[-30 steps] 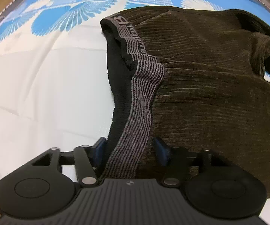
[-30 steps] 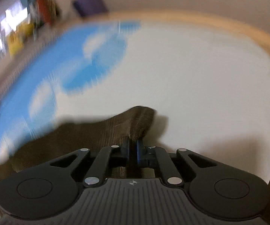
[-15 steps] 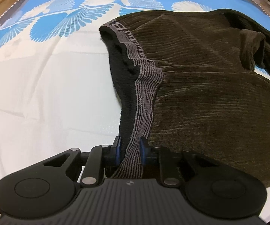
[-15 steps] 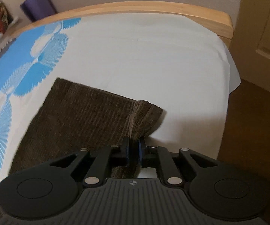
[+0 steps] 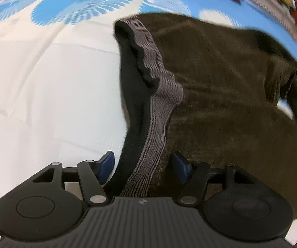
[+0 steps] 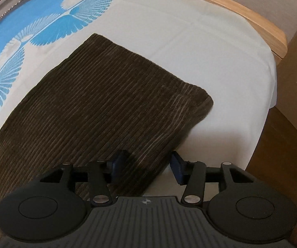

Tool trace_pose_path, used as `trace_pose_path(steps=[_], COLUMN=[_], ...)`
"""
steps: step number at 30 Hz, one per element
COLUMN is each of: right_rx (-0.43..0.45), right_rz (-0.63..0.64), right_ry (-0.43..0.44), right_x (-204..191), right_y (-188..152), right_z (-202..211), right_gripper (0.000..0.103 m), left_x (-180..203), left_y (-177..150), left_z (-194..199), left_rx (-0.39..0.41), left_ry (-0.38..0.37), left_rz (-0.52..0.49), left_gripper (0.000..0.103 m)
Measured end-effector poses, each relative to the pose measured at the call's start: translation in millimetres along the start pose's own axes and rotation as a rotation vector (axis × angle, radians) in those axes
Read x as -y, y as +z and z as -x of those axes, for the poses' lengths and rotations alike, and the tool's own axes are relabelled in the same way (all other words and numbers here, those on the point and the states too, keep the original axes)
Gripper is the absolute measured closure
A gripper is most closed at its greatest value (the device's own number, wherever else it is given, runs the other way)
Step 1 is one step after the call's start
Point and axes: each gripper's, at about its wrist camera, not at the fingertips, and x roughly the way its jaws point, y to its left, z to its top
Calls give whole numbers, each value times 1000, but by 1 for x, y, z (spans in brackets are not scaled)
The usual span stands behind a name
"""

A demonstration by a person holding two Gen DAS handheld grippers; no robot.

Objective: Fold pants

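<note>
Brown pants (image 6: 99, 107) lie flat on bed sheet (image 6: 210, 57), no container in view

pants (image 5: 220, 95) | dark brown corduroy, grey striped waistband (image 5: 152, 124) | flat | waistband and leg end (image 6: 127, 107) between spread fingers

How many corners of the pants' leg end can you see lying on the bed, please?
2: on the brown corduroy pants, one far corner lies beside the blue print, and one right corner lies on the white sheet. Other corners may be hidden.
</note>
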Motion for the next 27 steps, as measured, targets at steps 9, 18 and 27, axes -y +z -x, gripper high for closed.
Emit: trace_pose_path(steps=[9, 18, 27], right_rx=[61, -11, 459], right_rz=[16, 150, 156], right_ry=[2, 30, 226], right_x=[-8, -25, -40], right_y=[-5, -20, -24], right_z=[16, 24, 112], right_gripper=[96, 90, 77], left_x=[6, -32, -4], left_y=[-10, -28, -17], left_z=[32, 53, 79], left_rx=[107, 82, 234], left_ry=[40, 91, 106], left_rz=[-124, -49, -50], left_gripper=[81, 77, 72])
